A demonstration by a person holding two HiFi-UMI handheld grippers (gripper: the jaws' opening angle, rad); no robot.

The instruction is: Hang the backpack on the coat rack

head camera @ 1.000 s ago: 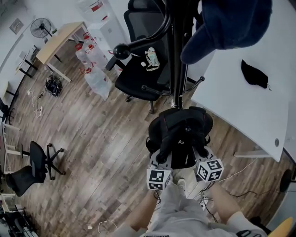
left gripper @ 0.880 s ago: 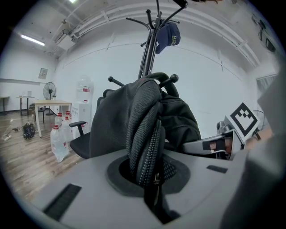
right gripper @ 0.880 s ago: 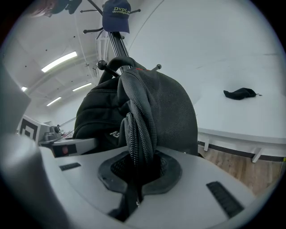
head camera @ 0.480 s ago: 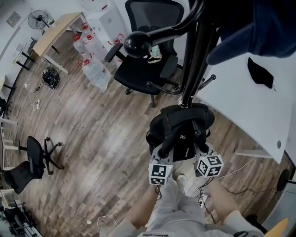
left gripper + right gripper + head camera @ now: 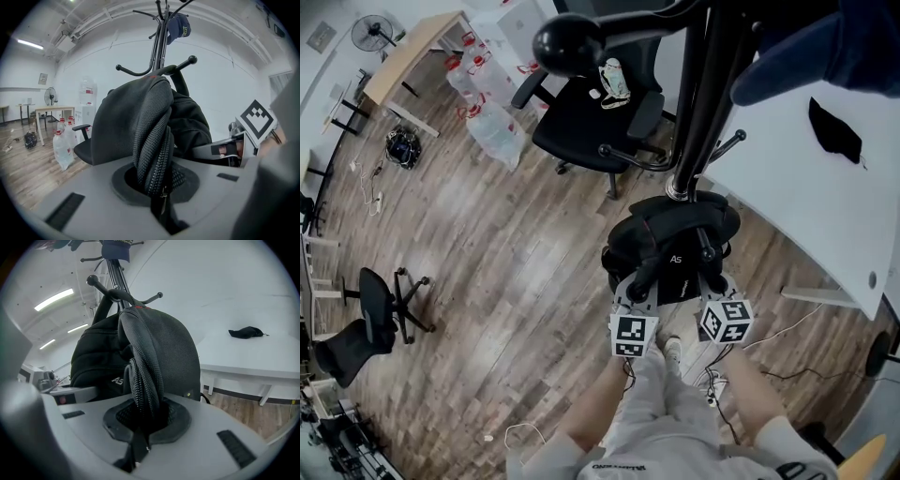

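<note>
A black backpack hangs between my two grippers just in front of the coat rack's black pole. My left gripper is shut on its left shoulder strap. On the other side my right gripper is shut on the right strap. In both gripper views the mesh straps run up out of the closed jaws to the bag's body. Above the bag the rack's ball-tipped hooks stick out, and the rack carries a dark blue cap at its top.
A black office chair stands behind the rack, with water bottles to its left. A white table with a black cloth is at the right. Another chair stands far left, and cables lie by the person's feet.
Both grippers have brought the backpack closer to the rack's pole. The ball-tipped hook now looms larger at the top of the head view.
</note>
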